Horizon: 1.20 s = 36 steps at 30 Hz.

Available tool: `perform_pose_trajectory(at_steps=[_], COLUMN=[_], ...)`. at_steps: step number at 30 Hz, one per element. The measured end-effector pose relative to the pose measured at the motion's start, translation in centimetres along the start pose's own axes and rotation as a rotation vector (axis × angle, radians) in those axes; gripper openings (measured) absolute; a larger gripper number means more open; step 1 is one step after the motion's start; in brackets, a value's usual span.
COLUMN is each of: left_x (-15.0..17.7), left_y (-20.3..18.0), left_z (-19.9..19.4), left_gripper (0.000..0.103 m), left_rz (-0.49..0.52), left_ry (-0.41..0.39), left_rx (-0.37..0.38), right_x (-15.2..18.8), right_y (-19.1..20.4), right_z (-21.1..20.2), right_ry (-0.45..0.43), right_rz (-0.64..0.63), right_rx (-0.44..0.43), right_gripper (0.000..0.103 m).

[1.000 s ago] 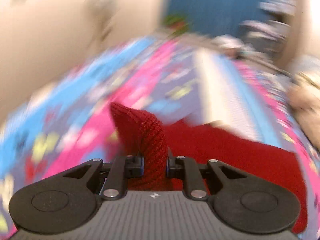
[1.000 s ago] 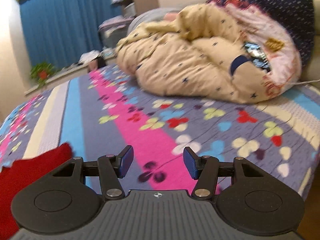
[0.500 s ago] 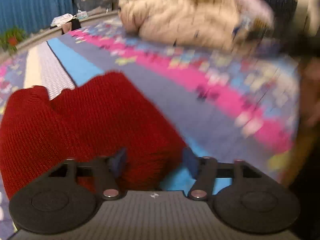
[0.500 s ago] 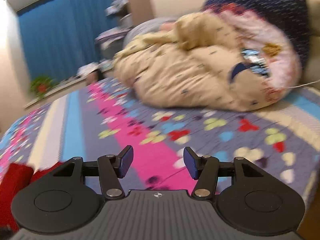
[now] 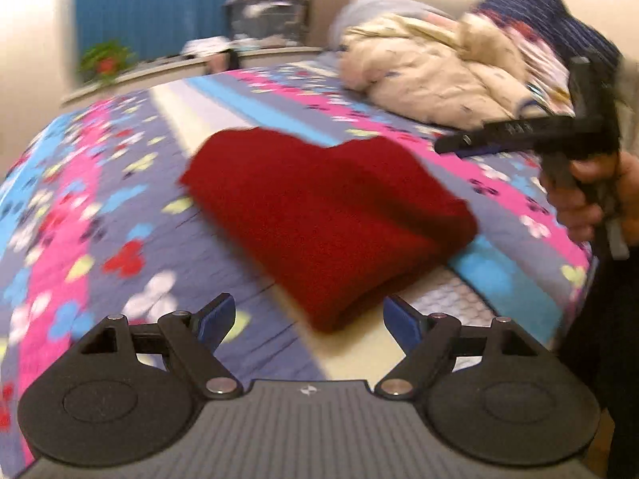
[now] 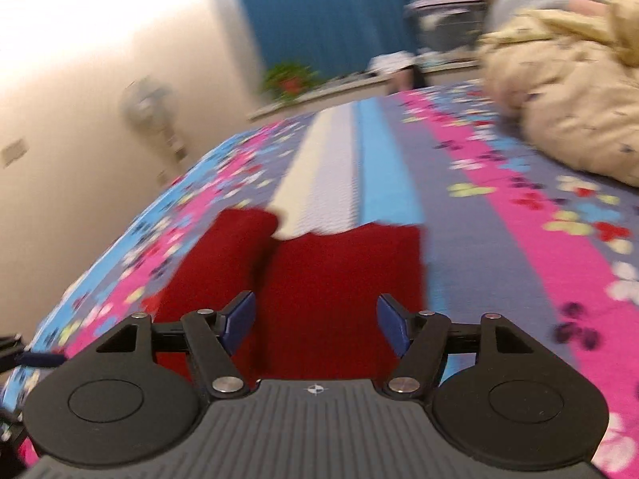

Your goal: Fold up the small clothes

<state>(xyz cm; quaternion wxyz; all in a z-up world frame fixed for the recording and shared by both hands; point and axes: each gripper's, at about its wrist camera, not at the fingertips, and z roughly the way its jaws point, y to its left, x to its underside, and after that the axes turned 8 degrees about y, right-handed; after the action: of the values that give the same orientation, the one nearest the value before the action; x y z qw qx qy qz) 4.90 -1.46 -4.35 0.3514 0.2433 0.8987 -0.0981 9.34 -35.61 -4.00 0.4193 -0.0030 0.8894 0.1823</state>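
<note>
Red knit garment (image 5: 327, 215) lies doubled over on the bed (image 5: 120, 215), on its flowered, striped cover. Nothing holds it.

Left gripper (image 5: 307, 315): fingers (image 5: 215, 313) spread wide, having just been opening; nothing pinched between them. The near rounded corner of the knit sits just ahead of the gap, slightly toward the right finger, not touching either pad.

Right gripper (image 6: 315, 319): fingers (image 6: 239, 315) also apart, jaws just widened, nothing clamped. In the right wrist view the knit fills the space directly ahead and passes under the gap; a second red lobe lies ahead of the left finger. Whether the pads brush the cloth cannot be told through the blur.

In the left wrist view the right gripper shows at the far right edge, carried by a hand (image 5: 583, 191), past the knit's right side.

Step in hand, as judged: the release after one fold, and lining up for the next.
- Pick a single clean edge or corner, not the thick folded bulk.
- Come in low and flat so the lower finger slides under the top layers only.
- Take matching corners with both grippers, lift together, and lay the cloth over evenly.
- Thick knit springs back; press down before letting go.

A rumpled cream duvet (image 5: 435, 76) lies well beyond, clear of the work.
</note>
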Motion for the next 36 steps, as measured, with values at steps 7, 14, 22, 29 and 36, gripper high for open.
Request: perform_pose_trajectory(at_steps=[7, 14, 22, 29, 36], left_x=[0.5, -0.3, -1.5, -1.7, -1.4], left_y=[1.7, 2.6, 1.2, 0.6, 1.1], left_z=[-1.3, -0.7, 1.8, 3.0, 3.7], left_gripper=[0.085, 0.085, 0.085, 0.085, 0.085], left_rz=[-0.016, -0.065, -0.059, -0.063, -0.109], left_ry=[-0.05, -0.045, -0.038, -0.023, -0.01], left_rx=[-0.099, -0.124, -0.103, -0.094, -0.083], right_x=[1.2, 1.7, 1.1, 3.3, 2.0], right_y=[5.3, 7.0, 1.3, 0.9, -0.4], right_z=[5.3, 5.4, 0.2, 3.2, 0.7], right_ry=[0.158, 0.132, 0.015, 0.255, 0.058], right_rz=[-0.155, -0.215, 0.001, -0.057, 0.058], right_rx=[0.011, 0.033, 0.126, 0.109, 0.063], right_gripper=[0.065, 0.016, 0.014, 0.019, 0.075])
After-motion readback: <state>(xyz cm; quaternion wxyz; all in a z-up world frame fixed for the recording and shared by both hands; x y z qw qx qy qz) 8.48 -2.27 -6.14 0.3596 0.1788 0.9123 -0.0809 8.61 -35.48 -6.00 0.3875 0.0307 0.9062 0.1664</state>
